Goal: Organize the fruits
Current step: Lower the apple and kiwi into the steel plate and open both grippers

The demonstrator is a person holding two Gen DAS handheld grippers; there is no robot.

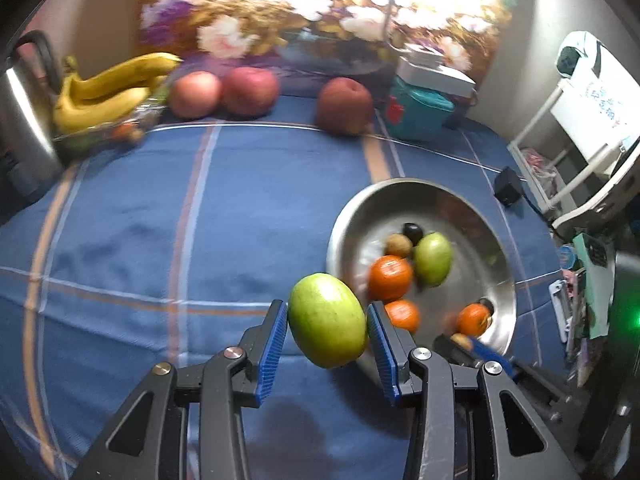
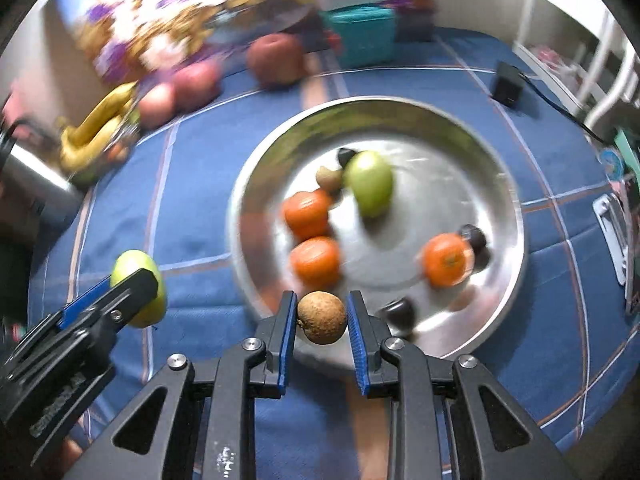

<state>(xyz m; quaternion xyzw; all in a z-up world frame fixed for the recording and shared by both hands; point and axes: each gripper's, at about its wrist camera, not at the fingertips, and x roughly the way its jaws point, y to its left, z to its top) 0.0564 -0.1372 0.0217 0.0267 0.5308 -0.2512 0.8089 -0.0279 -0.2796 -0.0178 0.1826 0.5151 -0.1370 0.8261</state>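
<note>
Both views sit just behind their own tongs and look steeply down along the fingers at the blue checked cloth (image 1: 168, 220). The left wrist view has the steel bowl (image 1: 492, 264) ahead and right of its left gripper (image 1: 327, 320). The right wrist view looks over the right gripper (image 2: 322, 318) straight into that bowl (image 2: 508, 184), close up. Both share the bowl, cloth and the bananas (image 1: 108, 88) far ahead, left.
</note>
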